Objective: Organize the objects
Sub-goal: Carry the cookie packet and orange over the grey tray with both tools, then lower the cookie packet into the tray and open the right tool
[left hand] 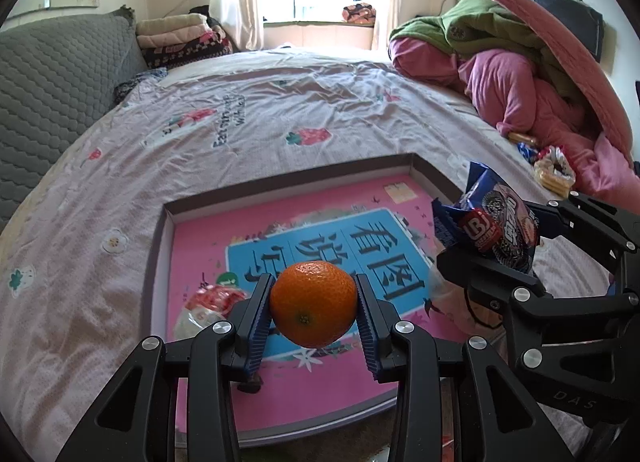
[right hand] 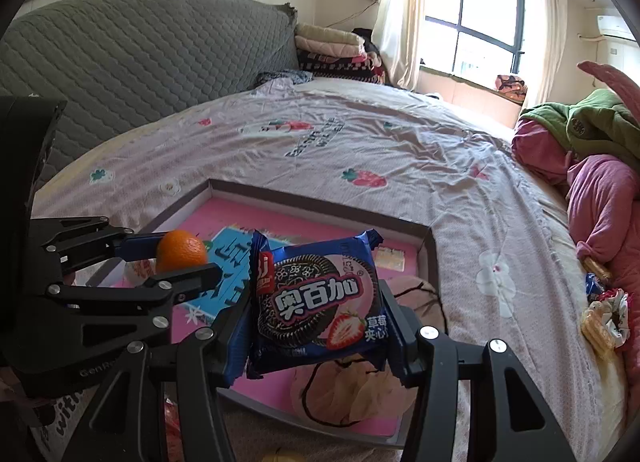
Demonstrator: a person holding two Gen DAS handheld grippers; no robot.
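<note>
Orange (left hand: 313,309) is clamped at its widest girth between the ribbed pads of the left tongs (left hand: 314,312), held in the air above the near part of the pink tray (left hand: 280,414) that lies on the bed (left hand: 240,118). Judged firm, round and smooth-skinned, moderately heavy for its size; it could roll out of a loose pinch, so the hold across the middle is the sound one.

Biscuit packet (right hand: 318,304) is clenched by its two side edges in the right tongs (right hand: 318,314), also above the tray, to the right of the orange. Judged light, with a slippery crinkling wrapper and brittle contents; a hard squeeze would likely crack the biscuits, so gripping the sealed margins is preferable.

Left wrist view shows a red-and-white wrapped item (left hand: 208,308) lying in the tray's near left part and the packet only edge-on. Right wrist view shows the packet's printed face and a pale pink soft article (right hand: 360,386) resting in the tray beneath it.

Further right, more snacks (left hand: 554,170) lie on the bed beside heaped bedding (left hand: 512,78).
</note>
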